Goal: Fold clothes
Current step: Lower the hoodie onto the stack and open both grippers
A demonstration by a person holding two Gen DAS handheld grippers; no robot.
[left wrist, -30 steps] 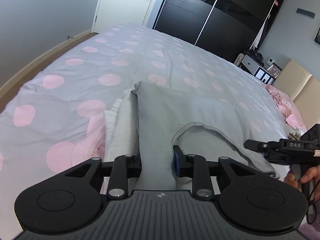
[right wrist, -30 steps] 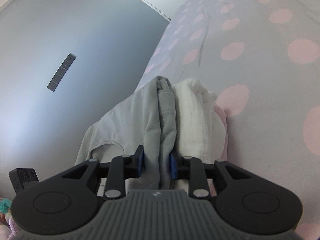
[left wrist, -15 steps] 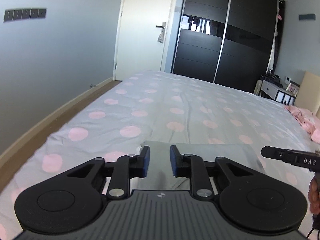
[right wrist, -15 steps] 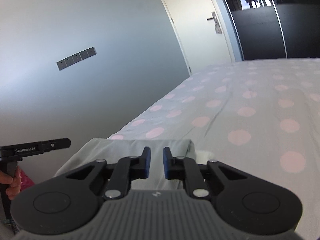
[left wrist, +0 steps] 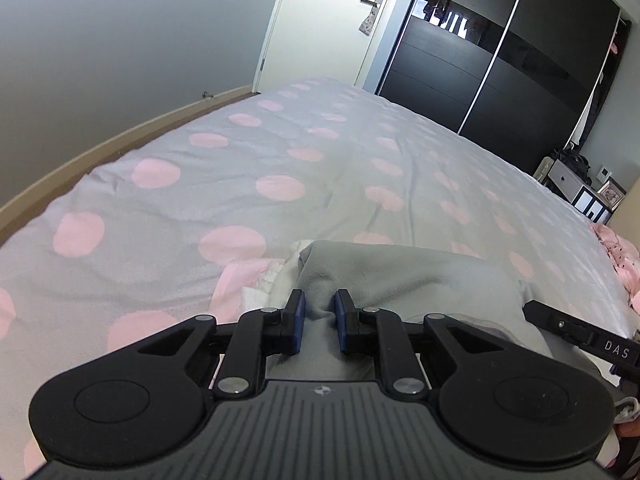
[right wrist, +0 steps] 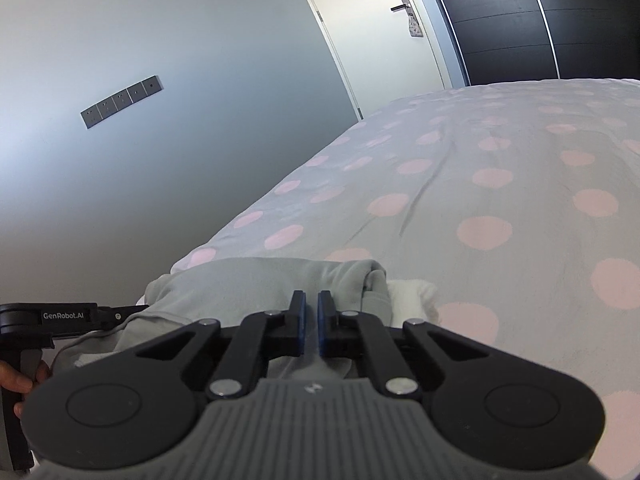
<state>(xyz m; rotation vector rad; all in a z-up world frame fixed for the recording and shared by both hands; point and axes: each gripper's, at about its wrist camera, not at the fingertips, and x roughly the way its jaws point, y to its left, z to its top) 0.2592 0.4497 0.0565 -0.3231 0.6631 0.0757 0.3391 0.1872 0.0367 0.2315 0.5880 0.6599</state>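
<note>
A grey garment (left wrist: 400, 276) lies bunched at the near edge of the polka-dot bed cover (left wrist: 280, 160), on top of a white garment (left wrist: 276, 280). My left gripper (left wrist: 319, 300) has a fold of the grey fabric pinched between its blue pads, and its jaws are still closing. In the right wrist view, my right gripper (right wrist: 311, 300) is shut on another fold of the same grey garment (right wrist: 248, 284), with the white garment (right wrist: 412, 296) showing just to its right. Each view shows the other tool's body at its edge.
Black sliding wardrobes (left wrist: 500, 64) and a white door (left wrist: 328, 28) stand beyond the bed. A grey wall with a switch strip (right wrist: 122, 102) runs along the left side. A low shelf unit (left wrist: 576, 188) and pink bedding (left wrist: 624, 252) sit at the right. A hand (right wrist: 18, 380) grips the left tool.
Both pairs of jaws have narrowed onto the grey fabric. Both cameras swung up from the garment toward the room; the left has since tipped back down. The open neckline has gone from the left view.
</note>
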